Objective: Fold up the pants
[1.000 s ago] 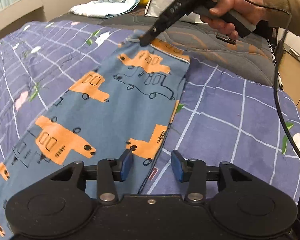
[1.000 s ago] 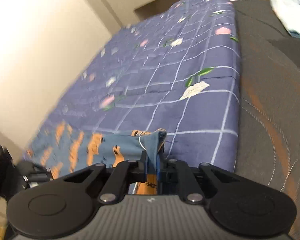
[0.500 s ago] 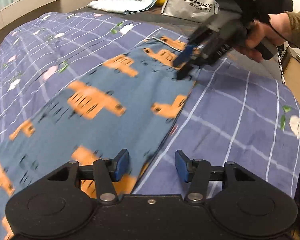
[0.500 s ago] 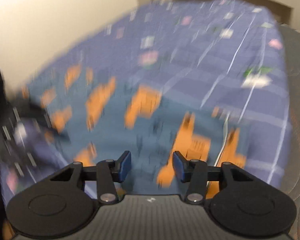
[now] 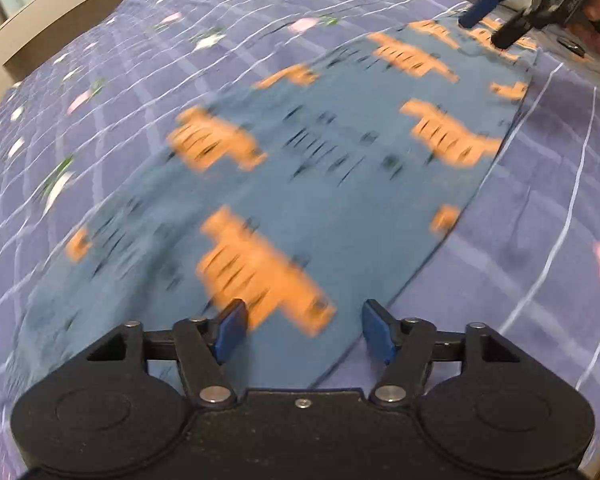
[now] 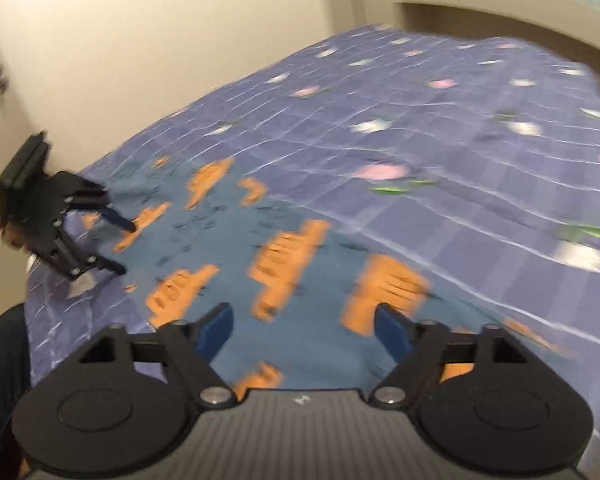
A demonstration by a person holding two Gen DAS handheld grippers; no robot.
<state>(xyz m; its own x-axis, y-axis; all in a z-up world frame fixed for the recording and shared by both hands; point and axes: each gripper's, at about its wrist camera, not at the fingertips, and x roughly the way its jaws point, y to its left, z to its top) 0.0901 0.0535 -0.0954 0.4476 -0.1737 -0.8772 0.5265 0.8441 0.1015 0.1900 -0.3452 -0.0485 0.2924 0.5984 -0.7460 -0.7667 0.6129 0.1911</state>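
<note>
**Fold pants: first fold laid down, further folds pending**

The pants (image 5: 320,184), blue with orange vehicle prints, lie flat on the bed's purple checked quilt (image 5: 540,208). In the left wrist view they fill the centre of the frame, running from the lower left to the upper right. One long straight edge shows down the right side. In the right wrist view they occupy the lower centre and left. The cloth appears as a single flat, smooth panel, which suggests the two legs already lie one on the other; motion blur prevents confirming the layers.

Left claw (image 5: 304,330): the jaws have just been opening and stand well apart. The pants lie below the gap, but neither pad presses on them. This claw also appears at the left edge of the right wrist view (image 6: 118,246), above the far end of the pants.

Right claw (image 6: 304,332): the jaws have just been opening and stand wide, with nothing held. It shows in the upper right of the left wrist view (image 5: 488,26), over the opposite end of the pants.

Judged status: the lengthwise fold is probably complete and both ends are released. Remaining work: take hold of one end again and fold the pants across their length into a compact stack.
</note>
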